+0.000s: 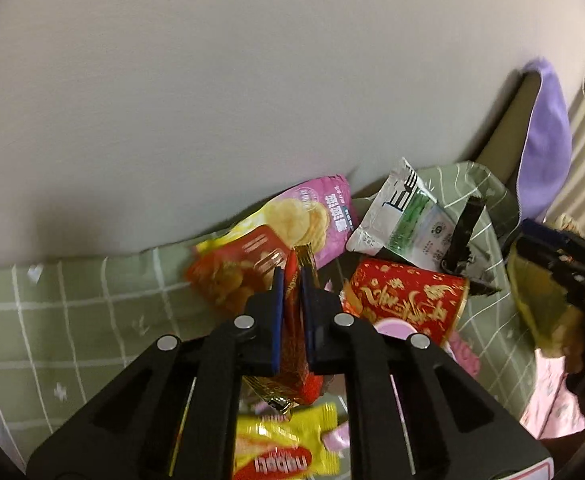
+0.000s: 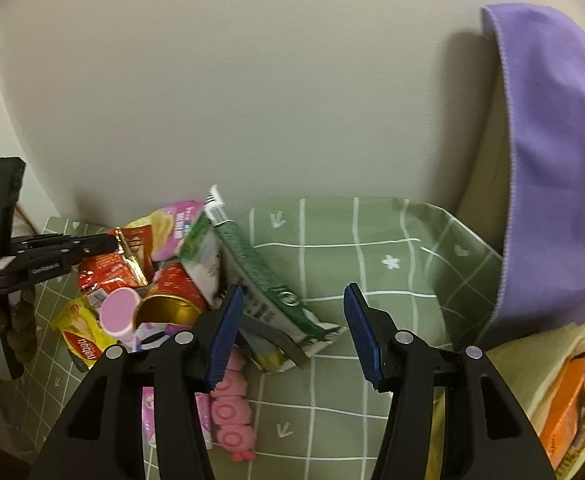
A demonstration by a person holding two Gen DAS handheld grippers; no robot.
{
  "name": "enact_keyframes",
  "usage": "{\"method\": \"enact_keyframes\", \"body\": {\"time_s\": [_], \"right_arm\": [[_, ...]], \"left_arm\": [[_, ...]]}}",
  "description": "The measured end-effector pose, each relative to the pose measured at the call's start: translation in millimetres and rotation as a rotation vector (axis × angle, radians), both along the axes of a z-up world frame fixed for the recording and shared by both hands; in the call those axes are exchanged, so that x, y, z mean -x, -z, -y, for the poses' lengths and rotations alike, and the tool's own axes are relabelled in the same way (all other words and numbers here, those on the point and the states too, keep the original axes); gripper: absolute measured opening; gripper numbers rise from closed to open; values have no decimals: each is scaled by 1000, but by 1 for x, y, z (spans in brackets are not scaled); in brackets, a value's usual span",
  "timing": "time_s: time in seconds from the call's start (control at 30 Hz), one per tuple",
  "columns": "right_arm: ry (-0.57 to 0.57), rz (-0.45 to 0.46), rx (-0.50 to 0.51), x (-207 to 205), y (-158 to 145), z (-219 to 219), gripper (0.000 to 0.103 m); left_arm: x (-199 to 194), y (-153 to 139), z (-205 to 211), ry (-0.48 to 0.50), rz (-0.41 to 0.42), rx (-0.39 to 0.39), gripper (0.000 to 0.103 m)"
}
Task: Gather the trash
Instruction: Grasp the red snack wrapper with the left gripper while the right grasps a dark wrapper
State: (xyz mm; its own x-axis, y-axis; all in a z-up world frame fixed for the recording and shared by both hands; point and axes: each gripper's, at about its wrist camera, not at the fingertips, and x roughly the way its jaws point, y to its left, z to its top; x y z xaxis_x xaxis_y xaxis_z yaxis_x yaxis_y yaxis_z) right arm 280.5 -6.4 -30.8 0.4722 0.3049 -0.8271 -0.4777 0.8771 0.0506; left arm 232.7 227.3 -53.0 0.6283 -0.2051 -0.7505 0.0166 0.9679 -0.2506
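My left gripper (image 1: 292,276) is shut on a red and gold snack wrapper (image 1: 294,340) and holds it over a pile of trash on the green checked cloth (image 1: 72,320). It also shows in the right wrist view (image 2: 104,243) with the wrapper (image 2: 130,258). The pile holds a pink chip bag (image 1: 312,216), a red and gold paper cup (image 1: 408,300), a green and white pouch (image 1: 404,220) and a yellow wafer wrapper (image 1: 288,452). My right gripper (image 2: 292,304) is open and empty, just right of the pile, above the pouch (image 2: 268,284).
A pale wall (image 2: 252,80) stands close behind the cloth. A purple towel (image 2: 560,160) hangs at the right. Pink wrappers (image 2: 232,420) lie at the near edge of the pile. An orange packet (image 2: 572,392) lies at the far right.
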Motion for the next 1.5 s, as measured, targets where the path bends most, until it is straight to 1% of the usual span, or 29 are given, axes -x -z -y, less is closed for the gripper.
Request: {"method": "enact_keyframes", "body": {"time_s": [0.1,0.2,0.27,0.47,0.53,0.7,0.9,1.13,1.2,1.27,1.3,1.33,1.37,1.43,1.47,1.5], "right_arm": [[-20,-20,-4,4,7,-7,50],[-36,-40,-1,9,16,-13,50],[-40,-63,0,13,23,-15,50],[-61,-150,6,26,50,-22,50],[-69,-157,20,31,53,-24,50],[-65,-141,33,35,49,-22,50],[-67,-78,20,36,29,-15,50],[-147,9,39,44,21,-30,48],[-143,3,39,39,23,-32,48],[-122,-32,34,31,31,-30,48],[-118,-59,35,26,39,-30,47],[-119,-74,43,24,45,-31,43],[-123,-96,60,22,53,-32,36],[-120,-111,75,21,64,-34,35],[-114,-106,60,22,64,-32,31],[-106,-114,50,21,65,-31,22]], "left_arm": [[13,-3,-7,-34,0,16,8],[28,-7,-16,-73,2,62,8],[34,-8,-16,-91,6,73,8],[44,-8,-21,-117,-2,59,8],[46,-7,-24,-125,-6,62,8],[53,-6,-27,-142,-6,68,8],[62,-8,-37,-169,8,90,8],[64,-11,-34,-156,18,93,8],[65,-11,-34,-157,17,96,8],[67,-12,-35,-159,19,106,8],[67,-12,-35,-160,19,108,8],[68,-13,-35,-161,19,107,8],[69,-14,-35,-162,20,105,8],[69,-16,-35,-160,23,100,8],[69,-17,-34,-158,26,100,8],[70,-19,-33,-156,30,103,8]]}}
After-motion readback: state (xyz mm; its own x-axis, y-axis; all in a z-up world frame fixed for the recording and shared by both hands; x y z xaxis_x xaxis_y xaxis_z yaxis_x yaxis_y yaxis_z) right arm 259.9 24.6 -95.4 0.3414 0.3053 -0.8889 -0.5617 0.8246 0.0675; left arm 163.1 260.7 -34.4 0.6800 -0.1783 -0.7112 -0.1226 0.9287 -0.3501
